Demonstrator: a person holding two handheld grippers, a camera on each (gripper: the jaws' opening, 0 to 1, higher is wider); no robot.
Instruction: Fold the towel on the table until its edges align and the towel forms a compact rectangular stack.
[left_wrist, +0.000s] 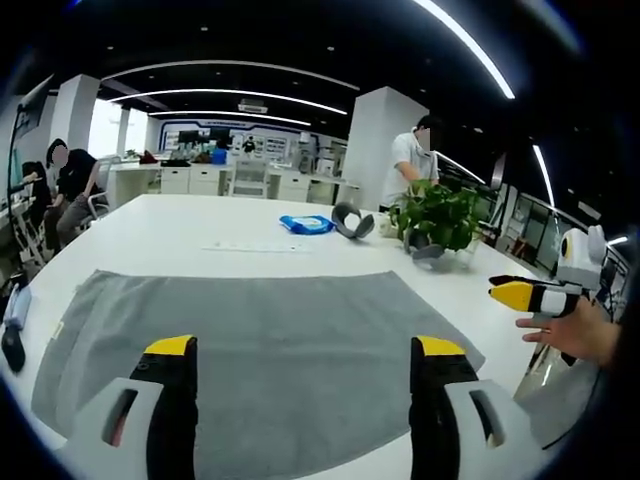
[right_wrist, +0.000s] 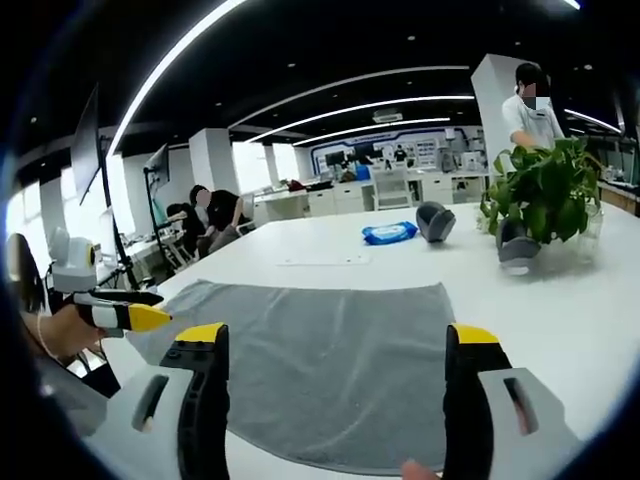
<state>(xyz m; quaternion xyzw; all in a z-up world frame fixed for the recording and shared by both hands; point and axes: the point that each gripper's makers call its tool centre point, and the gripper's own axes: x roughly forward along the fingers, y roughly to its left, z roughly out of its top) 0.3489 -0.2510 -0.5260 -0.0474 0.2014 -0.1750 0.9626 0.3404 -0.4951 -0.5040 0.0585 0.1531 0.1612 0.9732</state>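
The grey towel (left_wrist: 260, 350) lies spread flat and unfolded on the white table (left_wrist: 200, 225), a single smooth layer with soft, slightly fuzzy edges, on the near side of the potted plant (left_wrist: 440, 215). The left gripper (left_wrist: 305, 365) hovers over it, jaws spread wide. The right gripper (right_wrist: 340, 350) hangs above it too, jaws apart, holding nothing.

I am in a big open office. Long strip lights (right_wrist: 350, 105) curve across the dark ceiling. There are white pillars (left_wrist: 385, 140), rows of white cabinets (left_wrist: 215, 180) and people sitting at desks (right_wrist: 215, 215). A potted plant (right_wrist: 545, 190) sits on my white bench (left_wrist: 180, 225).
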